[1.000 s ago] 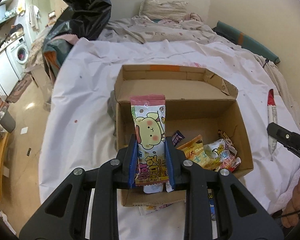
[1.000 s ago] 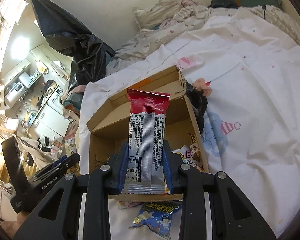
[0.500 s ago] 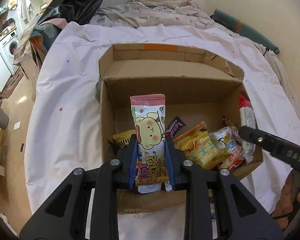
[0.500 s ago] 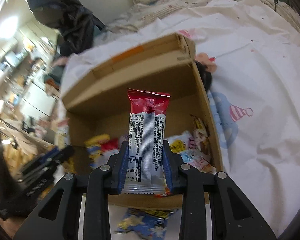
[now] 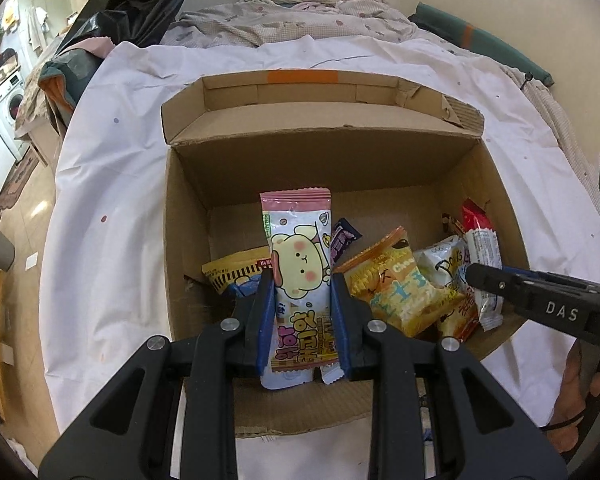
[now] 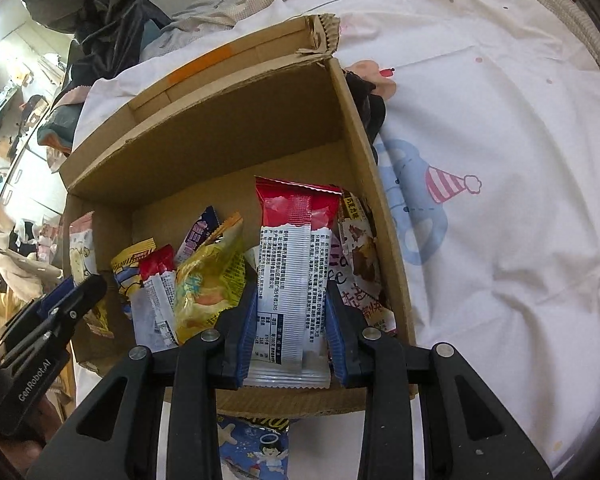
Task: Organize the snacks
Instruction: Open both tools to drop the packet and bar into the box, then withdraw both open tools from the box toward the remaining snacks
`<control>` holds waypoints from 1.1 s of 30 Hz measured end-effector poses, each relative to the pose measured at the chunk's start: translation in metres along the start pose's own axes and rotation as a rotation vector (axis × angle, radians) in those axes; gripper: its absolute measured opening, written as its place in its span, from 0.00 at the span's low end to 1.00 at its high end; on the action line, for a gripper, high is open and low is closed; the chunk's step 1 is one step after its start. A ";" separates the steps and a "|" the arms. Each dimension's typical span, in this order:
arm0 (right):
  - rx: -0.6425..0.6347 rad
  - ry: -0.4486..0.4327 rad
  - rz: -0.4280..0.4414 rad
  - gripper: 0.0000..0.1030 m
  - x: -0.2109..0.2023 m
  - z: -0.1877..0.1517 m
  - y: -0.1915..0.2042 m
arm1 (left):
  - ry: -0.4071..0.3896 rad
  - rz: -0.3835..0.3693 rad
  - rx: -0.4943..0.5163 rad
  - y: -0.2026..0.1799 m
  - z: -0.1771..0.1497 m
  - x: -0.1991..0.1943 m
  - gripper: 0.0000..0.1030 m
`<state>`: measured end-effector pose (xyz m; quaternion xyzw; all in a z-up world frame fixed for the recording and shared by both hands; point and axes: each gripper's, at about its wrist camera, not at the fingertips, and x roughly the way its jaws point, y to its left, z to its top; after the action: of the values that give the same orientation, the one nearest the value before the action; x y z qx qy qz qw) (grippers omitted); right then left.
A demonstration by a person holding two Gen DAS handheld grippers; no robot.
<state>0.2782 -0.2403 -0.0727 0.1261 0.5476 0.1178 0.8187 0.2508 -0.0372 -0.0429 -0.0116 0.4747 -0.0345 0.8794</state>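
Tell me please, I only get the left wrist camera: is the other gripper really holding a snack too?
Observer: Yes. The right gripper is shut on a red-and-white packet, close to the right wall of the box.
Operator: Is anything hiding behind my pink packet?
Observer: A small red-topped packet stands among the yellow packets.
Operator: Are any snacks outside the box?
Observer: A blue packet with an angel on it lies on the sheet, just in front of the box's near wall.
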 end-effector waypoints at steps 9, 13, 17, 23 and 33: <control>-0.001 -0.007 -0.002 0.35 0.000 0.002 0.002 | 0.018 -0.003 -0.017 0.002 -0.003 0.000 0.29; 0.001 -0.010 -0.002 0.35 -0.001 0.002 0.002 | 0.010 -0.005 -0.022 0.003 -0.003 -0.004 0.45; 0.009 -0.031 0.020 0.54 -0.006 0.003 0.002 | -0.022 0.010 -0.030 0.005 -0.002 -0.011 0.76; -0.008 -0.071 0.052 0.70 -0.014 0.005 0.008 | -0.035 0.015 -0.036 0.007 -0.001 -0.014 0.85; 0.002 -0.089 0.076 0.78 -0.021 0.004 0.010 | -0.053 0.025 -0.040 0.011 -0.005 -0.021 0.85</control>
<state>0.2736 -0.2386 -0.0496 0.1525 0.5058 0.1426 0.8370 0.2360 -0.0241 -0.0284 -0.0241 0.4520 -0.0140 0.8916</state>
